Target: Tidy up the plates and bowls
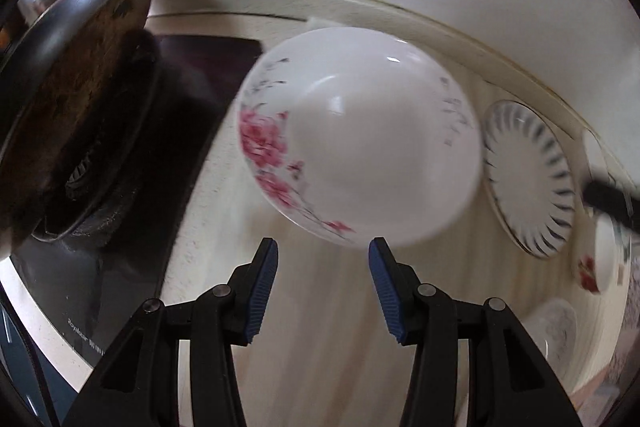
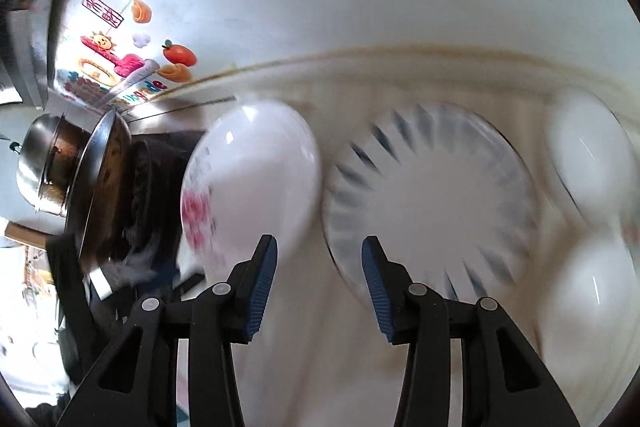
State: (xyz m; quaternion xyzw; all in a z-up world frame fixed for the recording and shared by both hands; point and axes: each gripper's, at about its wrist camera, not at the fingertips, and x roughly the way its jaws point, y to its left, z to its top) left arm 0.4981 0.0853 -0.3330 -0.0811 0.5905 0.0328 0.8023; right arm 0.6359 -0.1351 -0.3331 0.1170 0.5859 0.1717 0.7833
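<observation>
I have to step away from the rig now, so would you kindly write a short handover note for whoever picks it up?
Left gripper: open, empty, facing the floral plate.
Right gripper: open, empty, facing the gap between the floral plate and the striped plate.
Both plates lie on the counter beside the stove. Two white bowls sit right of the striped plate; the view is blurred.
Done: nothing stacked that I can see.
Left: gather plates together, bowls together.
</observation>
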